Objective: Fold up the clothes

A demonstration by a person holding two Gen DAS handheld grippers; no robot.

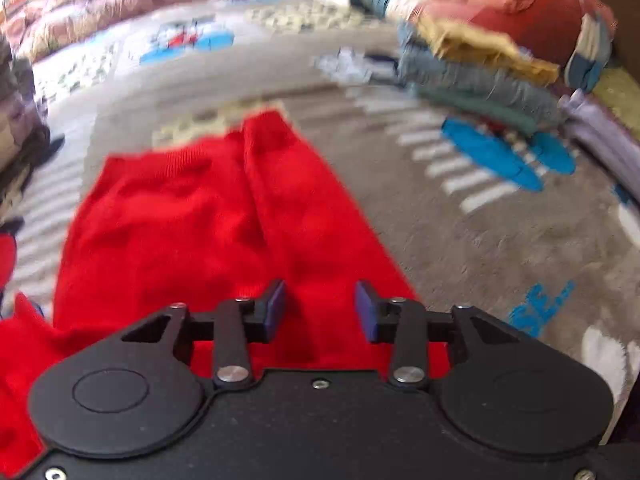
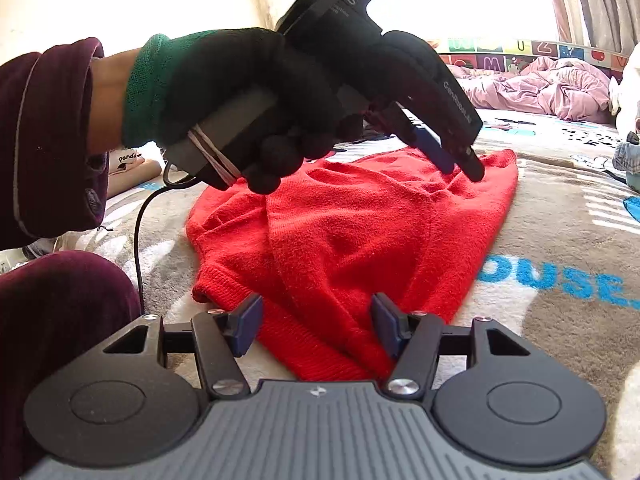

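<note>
Red sweater (image 2: pixel 352 240) lies flat on the rug (image 2: pixel 560 340), long axis running away; left gripper (image 1: pixel 320 312) over its far end, right gripper (image 2: pixel 316 328) at the near hem, both jaws parted and empty.

Left tongs (image 1: pixel 320 312): matte black body w/ two round caps, silver pivot screws, blue pads (image 1: pixel 276 312) on black fingers. Right tongs (image 2: pixel 316 330): same black build and blue pads, but grey ribbed plate at centre. Person's left hand (image 2: pixel 248 108) wears a black knit glove w/ green cuff, maroon sleeve (image 2: pixel 48 136) w/ grey piping; black cable (image 2: pixel 140 232) hangs below, elastic bands round the handle.
</note>
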